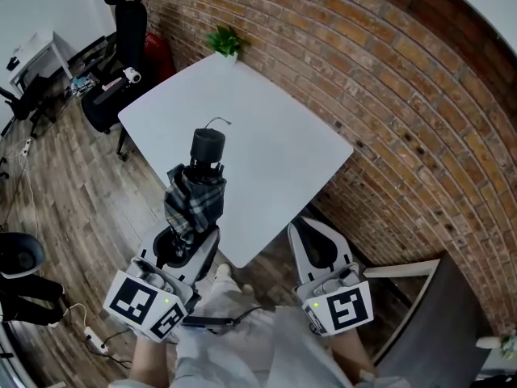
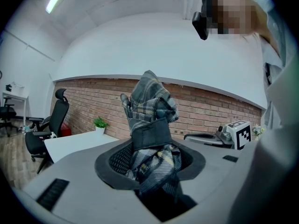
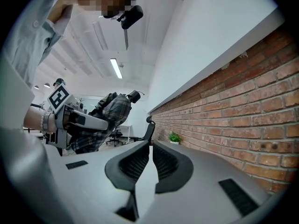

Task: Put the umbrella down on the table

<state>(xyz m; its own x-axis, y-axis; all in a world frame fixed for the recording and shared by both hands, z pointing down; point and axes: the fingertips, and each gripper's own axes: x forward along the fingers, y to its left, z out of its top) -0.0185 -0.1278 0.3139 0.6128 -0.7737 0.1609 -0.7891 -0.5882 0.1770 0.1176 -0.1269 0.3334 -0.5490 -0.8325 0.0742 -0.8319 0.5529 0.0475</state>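
Note:
A folded plaid umbrella (image 1: 196, 199) with a black handle (image 1: 208, 145) on top stands nearly upright over the near edge of the white table (image 1: 275, 148). My left gripper (image 1: 187, 241) is shut on its lower fabric part. In the left gripper view the umbrella (image 2: 150, 125) fills the space between the pads of the left gripper (image 2: 152, 158), its strap wrapped round the canopy. My right gripper (image 1: 312, 233) hovers beside the table's near corner, shut with nothing held. In its own view the right gripper (image 3: 150, 164) shows only a thin slit, and the umbrella (image 3: 105, 113) is off to the left.
A small potted plant (image 1: 225, 41) sits at the table's far corner against the brick wall (image 1: 388, 79). A black office chair (image 1: 121, 63) stands left of the table on the wooden floor. A grey chair back (image 1: 452, 314) is at the lower right.

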